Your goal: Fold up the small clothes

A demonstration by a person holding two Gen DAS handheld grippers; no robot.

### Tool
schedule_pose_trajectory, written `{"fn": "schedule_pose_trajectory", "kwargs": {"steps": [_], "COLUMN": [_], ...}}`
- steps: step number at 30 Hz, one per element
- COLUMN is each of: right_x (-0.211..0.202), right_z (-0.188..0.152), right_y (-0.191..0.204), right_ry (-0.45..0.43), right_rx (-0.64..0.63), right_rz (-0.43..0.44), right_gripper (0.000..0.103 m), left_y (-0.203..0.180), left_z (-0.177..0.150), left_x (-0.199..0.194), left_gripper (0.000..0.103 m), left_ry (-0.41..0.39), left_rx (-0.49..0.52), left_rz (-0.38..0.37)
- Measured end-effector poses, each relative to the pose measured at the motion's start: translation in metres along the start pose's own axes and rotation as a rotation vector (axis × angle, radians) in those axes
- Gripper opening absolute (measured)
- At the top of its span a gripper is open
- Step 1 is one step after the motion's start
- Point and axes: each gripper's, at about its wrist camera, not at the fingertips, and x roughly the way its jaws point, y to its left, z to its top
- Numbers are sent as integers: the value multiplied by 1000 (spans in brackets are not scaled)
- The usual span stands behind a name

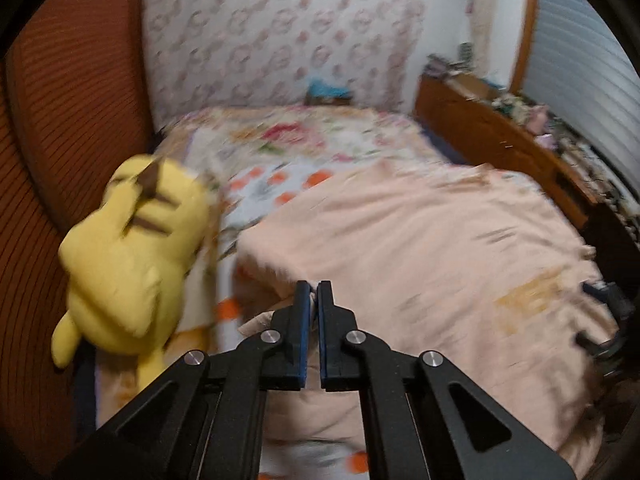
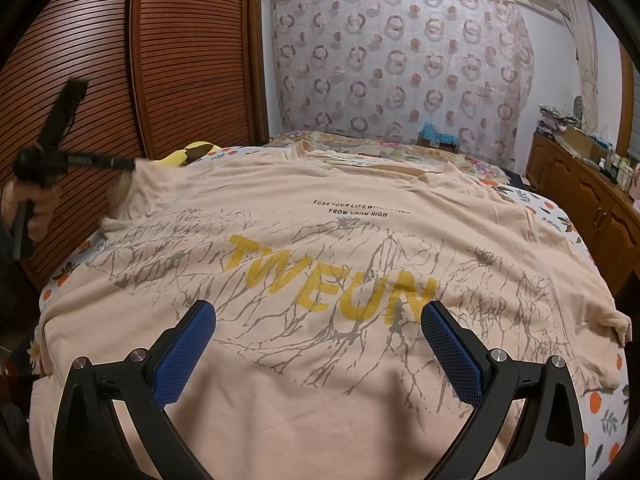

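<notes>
Nearest in the right wrist view, the right claw (image 2: 318, 344) hangs wide open above the lower half of the shirt (image 2: 320, 280), gripping nothing; its blue pads (image 2: 188, 352) stand well apart over the printed branches. The shirt lies spread print-up across the bed (image 2: 560, 216), its yellow lettering just beyond the pads and its collar toward the far side.

The left claw (image 1: 313, 292) is pinched nearly closed on a fold of the shirt's edge (image 1: 280, 280), with only a thin gap between the pads. That view is blurred, so it is probably in motion. From the right view the same claw appears at the far left, by the sleeve, near the wardrobe (image 2: 180, 60).

The step looks like folding the left side inward. To do it well, carry the pinched edge low and level across, so the crease runs straight. The open right claw could press the body flat to stop it dragging.

Beyond the shirt sits a yellow plush (image 1: 128, 256), close enough to snag; farther off hangs the curtain (image 2: 400, 60).
</notes>
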Motion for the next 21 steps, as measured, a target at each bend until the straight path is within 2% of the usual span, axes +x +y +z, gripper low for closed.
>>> {"fn": "schedule_pose_trajectory", "kwargs": {"steps": [4,7,11,13,14,15,21], "right_x": [0,0,0,1,1,1,3], "right_z": [-1,-1,-2,-2,-2,-2,-2], "right_y": [-1,-1,-1,-1,-1,-1,-2], "right_ry": [-2,-1,0,2,3,4,8], "right_rx": [3,3,1,1,1,1,-1], "right_rz": [1,1,3,4,5,6,10], "right_gripper": [102,102,102,102,102,102,102], "left_y": [-58,-92,-102,-101,-97,-95,-64], "left_z": [21,28,24,18,13,10,-25], "left_x": [-10,-11,-9,-5,-2,-1,13], "left_gripper": [5,8,46,57,69,75,77], "left_ry": [-36,-42,-42,-34,-25,-22,23], "left_rx": [98,158,172,177,171,168,109], "left_rz": [-68,-76,-105,-96,-84,-73,-15]}}
